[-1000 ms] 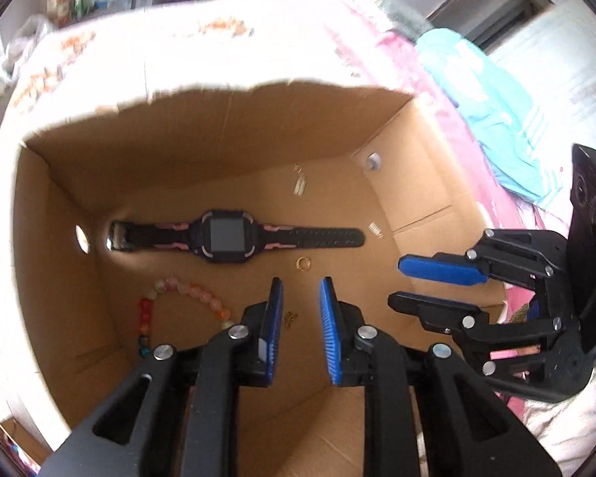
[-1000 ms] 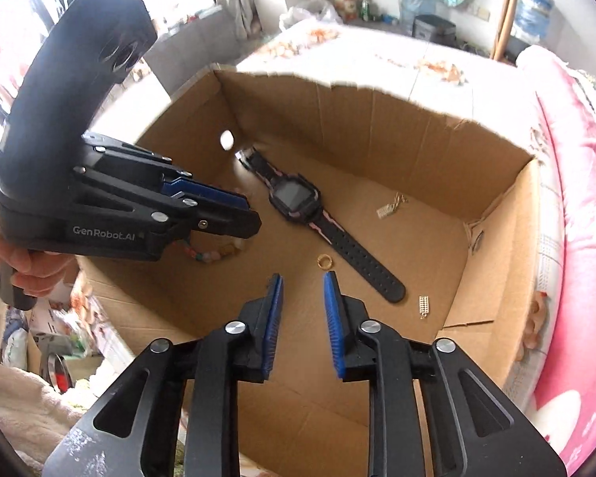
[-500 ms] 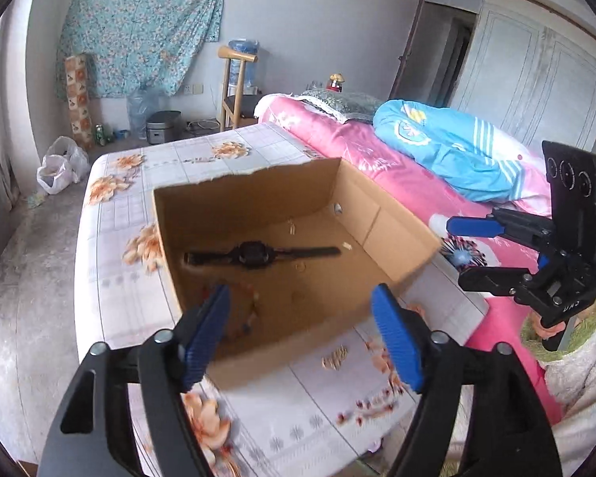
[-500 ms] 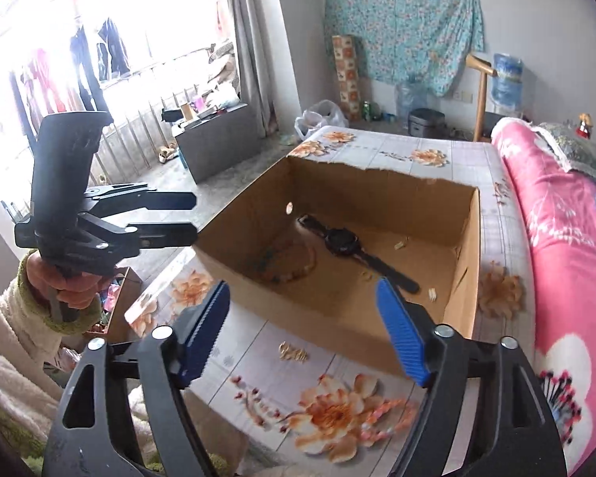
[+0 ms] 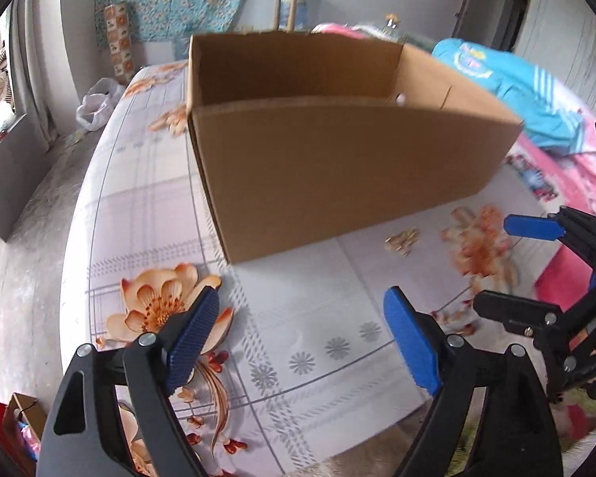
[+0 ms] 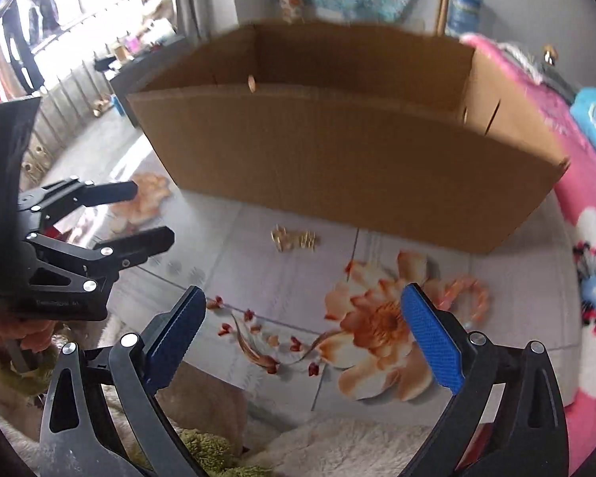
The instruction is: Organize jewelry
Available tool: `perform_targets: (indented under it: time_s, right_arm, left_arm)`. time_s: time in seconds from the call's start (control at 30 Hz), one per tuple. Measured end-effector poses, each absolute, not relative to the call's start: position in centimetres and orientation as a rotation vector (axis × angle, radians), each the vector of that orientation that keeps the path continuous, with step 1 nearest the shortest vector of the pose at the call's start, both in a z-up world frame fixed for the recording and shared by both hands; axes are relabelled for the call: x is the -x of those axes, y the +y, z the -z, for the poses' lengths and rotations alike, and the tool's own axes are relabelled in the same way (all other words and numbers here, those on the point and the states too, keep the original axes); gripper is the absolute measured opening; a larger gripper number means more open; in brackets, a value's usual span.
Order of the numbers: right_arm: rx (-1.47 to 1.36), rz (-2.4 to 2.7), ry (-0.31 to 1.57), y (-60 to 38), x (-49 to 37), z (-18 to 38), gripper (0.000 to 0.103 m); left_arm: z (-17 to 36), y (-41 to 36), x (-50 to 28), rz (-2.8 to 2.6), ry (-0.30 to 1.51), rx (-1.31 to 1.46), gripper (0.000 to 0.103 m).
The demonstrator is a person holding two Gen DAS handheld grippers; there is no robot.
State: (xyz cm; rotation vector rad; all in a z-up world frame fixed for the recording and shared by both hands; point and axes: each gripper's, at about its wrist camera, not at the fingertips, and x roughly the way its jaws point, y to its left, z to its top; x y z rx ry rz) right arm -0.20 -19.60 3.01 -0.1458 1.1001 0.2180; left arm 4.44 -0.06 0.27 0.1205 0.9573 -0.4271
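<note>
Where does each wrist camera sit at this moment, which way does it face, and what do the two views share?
Left wrist: on the left gripper, low over the floral table, facing the cardboard box near wall; own open fingers show, right gripper at right edge.
Right wrist: on the right gripper, facing the same wall; own open fingers show, left gripper and hand at left.
Shared: box, table, small gold jewelry pile outside the box.

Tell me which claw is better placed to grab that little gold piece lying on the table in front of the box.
Probably the right claw. Both claws are open and empty, but the gold piece lies nearly straight ahead of it, whereas it sits off to the right of the left claw.
</note>
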Motion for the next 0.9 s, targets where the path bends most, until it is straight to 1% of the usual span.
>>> perform_targets:
  time_s: [0.2, 0.27, 0.4, 0.63, 0.9]
  right_arm:
    - [0.217, -0.158, 1.158, -19.1, -0.5, 0.4, 0.095]
    - [0.210, -0.160, 1.154, -19.4, -0.6, 0.7, 0.095]
    - [0.215, -0.167, 1.148, -19.4, -0.7, 0.8, 0.095]
    - [0.215, -0.168, 1.148, -19.9, 0.5, 1.0, 0.095]
    - [0.208, -0.168, 1.106, -20.1, 2.0, 0.6, 0.095]
  left_arm:
    - [2.3, -0.2, -5.1, 0.366, 1.007, -0.136, 0.084]
    - [2.4, -0.3, -5.0, 0.363, 0.996, -0.139, 0.087]
    - [2.9, -1.0, -5.2, 0.342, 1.001, -0.187, 0.098]
    - [3.1, -1.2, -5.4, 0.345, 1.008, -0.195, 0.098]
    - [3.1, -1.3, -6.2, 0.351, 1.026, -0.202, 0.098]
